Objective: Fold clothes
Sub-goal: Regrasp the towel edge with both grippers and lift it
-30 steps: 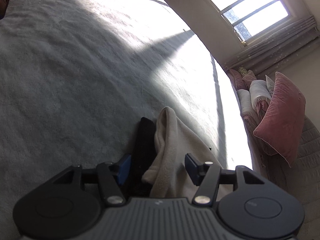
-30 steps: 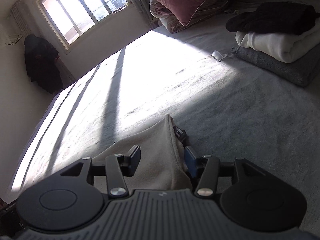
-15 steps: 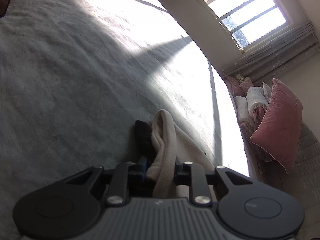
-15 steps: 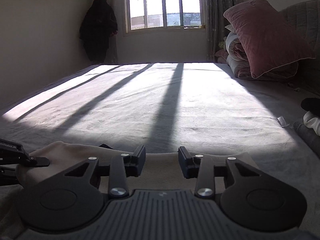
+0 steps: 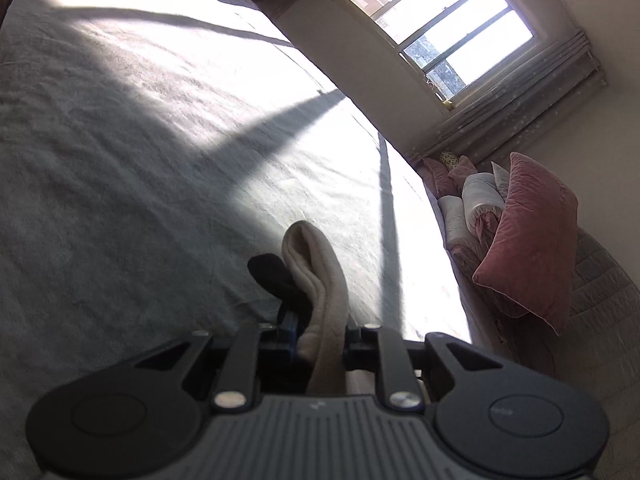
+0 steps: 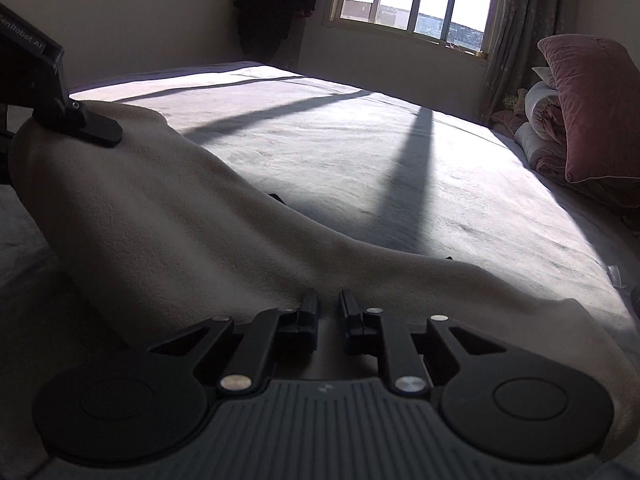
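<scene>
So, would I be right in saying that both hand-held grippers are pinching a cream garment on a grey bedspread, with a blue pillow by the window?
Not quite: the pillow is pink, not blue, as the right wrist view shows. Otherwise yes: the left hand-held gripper and right hand-held gripper are closing on the cream garment over the grey bedspread.

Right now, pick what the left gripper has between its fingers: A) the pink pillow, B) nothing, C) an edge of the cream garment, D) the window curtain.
C: the left gripper has a fold of the cream garment between its closing fingers, with the pink pillow lying far off.
</scene>
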Tool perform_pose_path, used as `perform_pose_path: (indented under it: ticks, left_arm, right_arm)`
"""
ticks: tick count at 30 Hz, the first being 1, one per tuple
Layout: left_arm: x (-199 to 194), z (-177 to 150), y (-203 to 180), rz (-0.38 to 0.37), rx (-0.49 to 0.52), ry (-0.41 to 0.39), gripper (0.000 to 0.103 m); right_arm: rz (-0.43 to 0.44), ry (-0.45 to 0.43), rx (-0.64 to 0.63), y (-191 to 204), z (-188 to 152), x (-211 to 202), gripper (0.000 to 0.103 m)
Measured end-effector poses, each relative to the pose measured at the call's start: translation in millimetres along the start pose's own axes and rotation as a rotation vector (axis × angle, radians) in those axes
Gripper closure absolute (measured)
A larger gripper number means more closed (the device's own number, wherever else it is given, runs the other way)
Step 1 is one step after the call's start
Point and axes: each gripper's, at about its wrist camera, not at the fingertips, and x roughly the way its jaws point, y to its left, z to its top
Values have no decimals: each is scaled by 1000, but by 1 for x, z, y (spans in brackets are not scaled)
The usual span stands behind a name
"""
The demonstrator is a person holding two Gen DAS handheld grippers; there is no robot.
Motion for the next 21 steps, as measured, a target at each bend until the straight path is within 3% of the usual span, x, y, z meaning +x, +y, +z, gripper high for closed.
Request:
perform_pose_path:
  ticks: [4,9,13,21]
  left_arm:
    - [-3,0,-34,25,85,-22,84]
    - [-10,-7,-76,44,184,-35,84]
    - [-10,-20,-113,52,277,-37,84]
    - [7,-55,-170,62,413,3,84]
  right_arm:
    - [54,2,63,-14,4,-6,85]
    - [192,35,280,-51,12,-17,84]
    - [288,47,476,-84,12,-24,62]
    - [389,72,815,-137,1,-25,59]
